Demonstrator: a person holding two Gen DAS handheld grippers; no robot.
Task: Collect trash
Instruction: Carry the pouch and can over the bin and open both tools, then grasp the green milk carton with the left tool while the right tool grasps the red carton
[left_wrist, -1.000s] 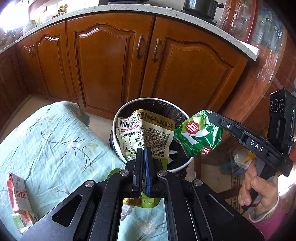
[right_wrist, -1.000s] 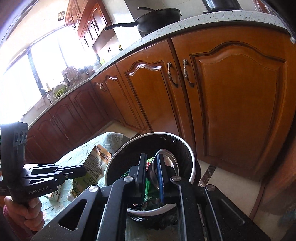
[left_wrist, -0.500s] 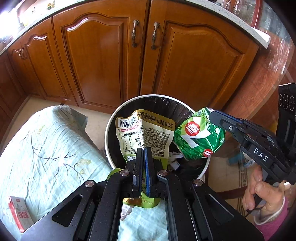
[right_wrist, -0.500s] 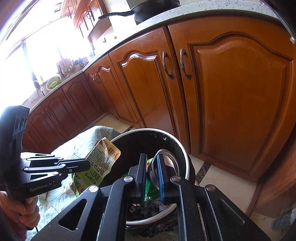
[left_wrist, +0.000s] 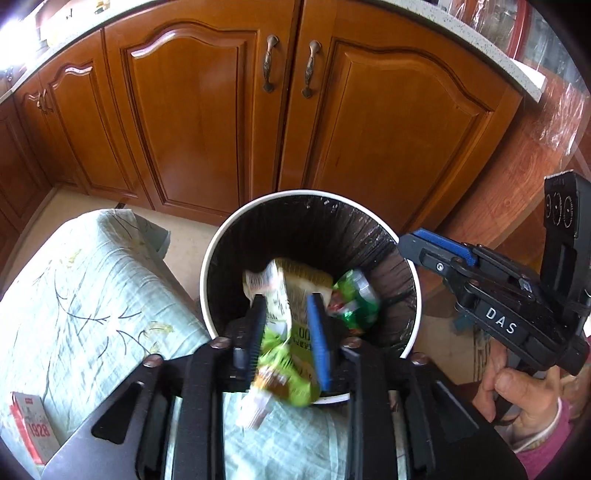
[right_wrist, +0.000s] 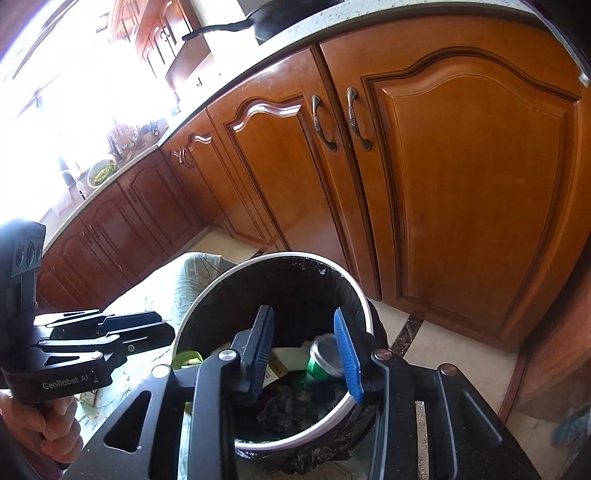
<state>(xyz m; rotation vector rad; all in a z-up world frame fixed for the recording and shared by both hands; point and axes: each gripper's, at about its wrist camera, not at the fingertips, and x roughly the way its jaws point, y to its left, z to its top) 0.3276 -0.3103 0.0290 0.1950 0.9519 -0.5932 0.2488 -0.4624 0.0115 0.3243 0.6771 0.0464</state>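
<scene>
Kitchen corner: brown wooden cabinets (left_wrist: 207, 122) with metal handles run under a speckled counter (right_wrist: 332, 26); a dark pan (right_wrist: 273, 22) sits on top. Pale tiled floor (right_wrist: 436, 343) below.

A round bin (left_wrist: 221, 251) with a white rim and a black liner stands in front of the cabinet doors, right beside a low surface (left_wrist: 85, 288) covered in a pale green floral cloth. A red and white carton (left_wrist: 33, 432) marked "1928" lies at the near left edge of that cloth.

Left hand-held gripper (left_wrist: 288, 332): jaws parted, over the near rim of the bin. A yellow-green snack bag (left_wrist: 284, 332) sits between the 2 fingers, motion-blurred; its upper end with a barcode is inside the bin mouth, its lower end hangs over the rim toward the cloth. Cannot tell whether the fingers touch it.

Right hand-held gripper (right_wrist: 304, 350): jaws wide apart, nothing between them, poised above the bin's right side. In the left view it shows at the right, a hand (left_wrist: 517, 391) on its grip.

A crumpled green wrapper (left_wrist: 354, 299) lies inside the bin, right of the snack bag. The right view also shows dark crumpled waste (right_wrist: 280, 410) at the bottom.
</scene>
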